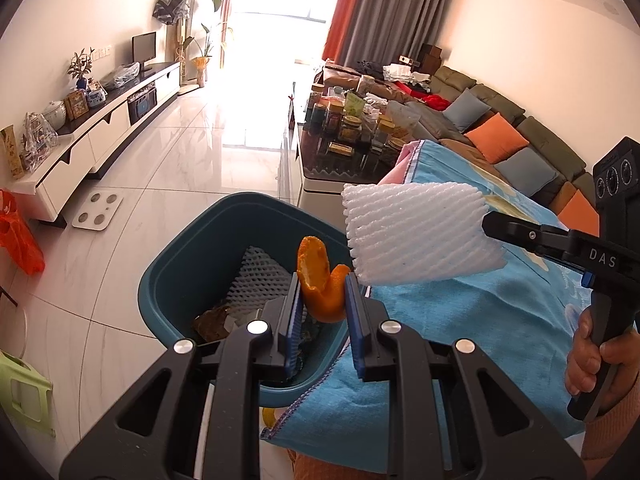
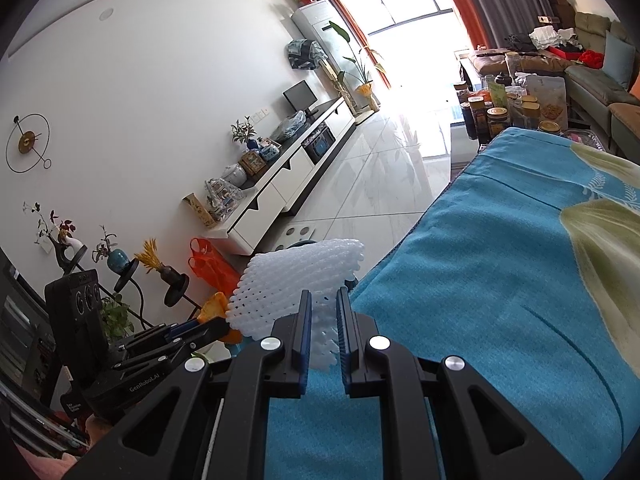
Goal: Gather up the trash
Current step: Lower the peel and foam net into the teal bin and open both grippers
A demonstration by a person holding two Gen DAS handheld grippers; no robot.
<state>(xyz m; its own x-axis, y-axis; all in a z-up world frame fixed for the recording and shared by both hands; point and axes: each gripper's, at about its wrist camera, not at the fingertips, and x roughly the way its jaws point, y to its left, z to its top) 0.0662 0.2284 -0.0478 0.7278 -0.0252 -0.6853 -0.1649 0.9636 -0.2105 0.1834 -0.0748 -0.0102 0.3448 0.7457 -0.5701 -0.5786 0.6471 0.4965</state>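
My left gripper (image 1: 323, 285) is shut on a curled orange peel (image 1: 320, 276) and hangs over the open teal bin (image 1: 176, 264). Inside the bin lie a white foam net (image 1: 256, 280) and some brown scraps. My right gripper (image 2: 323, 300) is shut on a white foam fruit net (image 2: 296, 280), holding it above the edge of the blue cloth (image 2: 480, 280). From the left wrist view, that same foam net (image 1: 412, 232) hangs from the right gripper (image 1: 490, 222), just right of the bin. The left gripper with the orange peel (image 2: 214, 306) shows at the lower left of the right wrist view.
The blue cloth (image 1: 500, 320) covers the surface to the bin's right. A dark coffee table (image 1: 320, 160) crowded with jars stands behind, with a sofa (image 1: 520, 128) further right. A TV cabinet (image 1: 100, 132), a bathroom scale (image 1: 98, 210) and an orange bag (image 1: 18, 236) are on the left over white tiles.
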